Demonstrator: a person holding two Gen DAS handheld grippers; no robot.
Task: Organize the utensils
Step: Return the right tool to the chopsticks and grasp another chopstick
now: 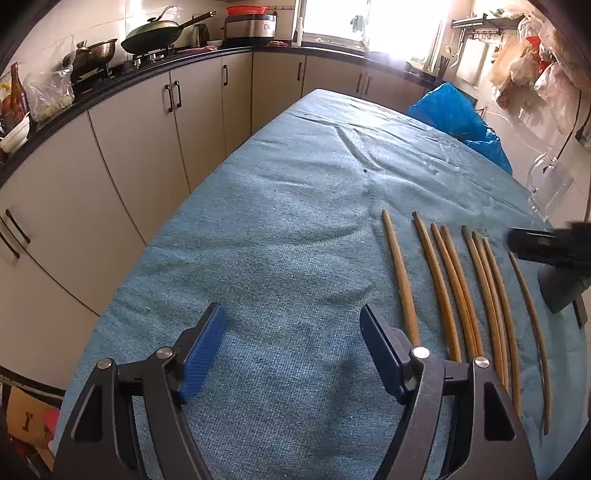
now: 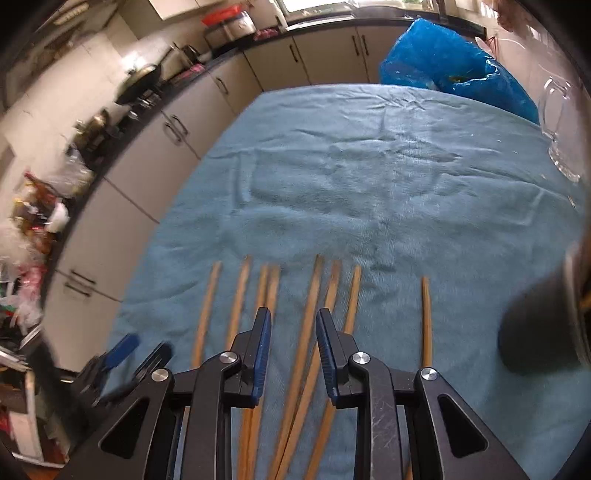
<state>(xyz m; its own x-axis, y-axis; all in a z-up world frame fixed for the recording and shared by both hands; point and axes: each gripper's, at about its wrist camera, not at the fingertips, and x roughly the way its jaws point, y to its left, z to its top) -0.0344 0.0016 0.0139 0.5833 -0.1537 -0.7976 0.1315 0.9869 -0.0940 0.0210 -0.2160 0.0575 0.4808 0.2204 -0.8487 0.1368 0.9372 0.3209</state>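
While both grippers hang over the table, this is how things sit, from left to right.

Counter [image 1: 110,83]: it runs along the left wall, with a wok [image 1: 155,35] and pots on top.

Left gripper [image 1: 293,354]: it is over a bare part of the blue cloth [image 1: 277,206]. Its two blue fingers [image 1: 205,354] are spread wide, and nothing is between them.

Chopsticks [image 1: 439,280]: eight brown sticks lie flat on the cloth, side by side, just right of the left gripper. Some touch each other, and the last one on the right lies a bit apart.

Right gripper [image 2: 291,354]: it hangs above the middle sticks. Its fingers are close together with a small gap. They hold nothing.

Dark cup [image 2: 539,325]: it sits at the right edge, near the last stick.

Glass mug [image 2: 557,129]: it stands far back on the right.

Blue bag [image 2: 450,70]: it is behind the table.
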